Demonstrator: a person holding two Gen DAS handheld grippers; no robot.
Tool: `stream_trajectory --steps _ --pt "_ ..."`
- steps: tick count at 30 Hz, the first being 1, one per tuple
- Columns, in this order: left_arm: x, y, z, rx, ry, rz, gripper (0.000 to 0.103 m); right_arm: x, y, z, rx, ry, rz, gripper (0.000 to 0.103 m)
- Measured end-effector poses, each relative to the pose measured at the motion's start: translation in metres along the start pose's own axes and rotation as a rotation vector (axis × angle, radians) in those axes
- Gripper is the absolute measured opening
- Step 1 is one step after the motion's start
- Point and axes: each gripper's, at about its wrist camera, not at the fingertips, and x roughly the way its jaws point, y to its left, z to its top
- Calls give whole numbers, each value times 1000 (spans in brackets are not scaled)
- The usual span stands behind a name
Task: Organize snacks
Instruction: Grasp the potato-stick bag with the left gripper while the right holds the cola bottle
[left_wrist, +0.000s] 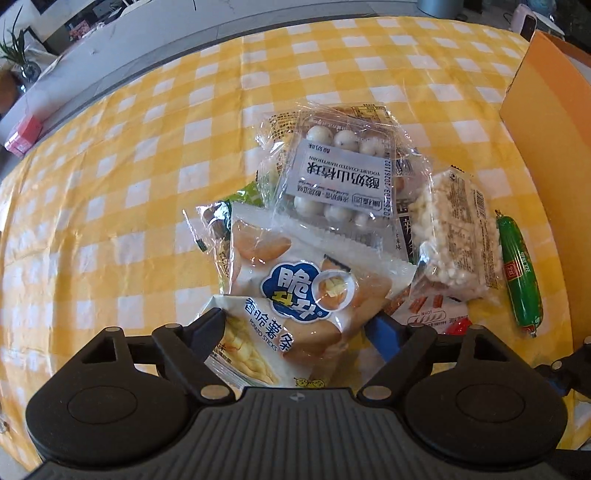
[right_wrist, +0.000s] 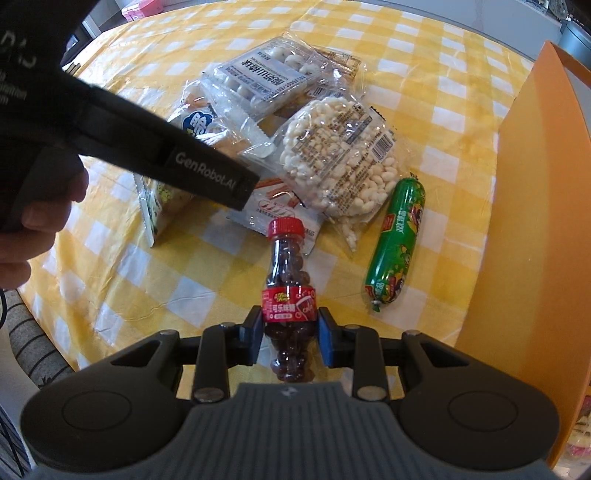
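Note:
My left gripper (left_wrist: 297, 326) points down over a heap of snacks on the yellow checked tablecloth (left_wrist: 110, 221). Its jaws stand wide apart on either side of a white potato sticks bag (left_wrist: 258, 343) and a bag with a blue cloud logo (left_wrist: 310, 280), without squeezing them. Beyond these lie a clear pack of yogurt-coated hawthorn balls (left_wrist: 340, 177), a puffed rice cake pack (left_wrist: 458, 236) and a green sausage (left_wrist: 521, 273). My right gripper (right_wrist: 290, 326) is shut on a small cola candy bottle (right_wrist: 290, 295) with a red cap, held just above the cloth.
A tall orange box (right_wrist: 535, 221) stands along the right side, its wall (left_wrist: 546, 110) close to the sausage (right_wrist: 397, 243). The left gripper's black body (right_wrist: 166, 155) and a person's hand (right_wrist: 37, 210) cross the right wrist view. The table's far edge (left_wrist: 147, 70) borders a grey floor.

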Motion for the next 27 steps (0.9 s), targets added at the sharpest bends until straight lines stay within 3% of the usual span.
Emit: stream_trajectory --steps 7,15,18,22,24,26,27 --pt "-16 -6 -21 92 37 -4 58 -1 10 0 -22 3 -21 29" --pt "-27 -7 -54 175 74 -29 49 0 20 2 -41 11 -42 29" --pt "-31 -6 -64 184 98 -64 48 -1 22 3 -45 13 -45 29" --pt "-35 -11 -77 252 118 -47 48 -1 22 4 -42 16 -42 29" --pt "-43 -15 -79 309 93 -50 50 -3 22 5 -43 18 -43 29" --pt "-57 -21 -78 423 26 -59 72 -2 19 5 -45 18 -42 29" --pt "-64 -24 -77 492 -15 -53 93 -2 18 4 -45 17 -42 29"
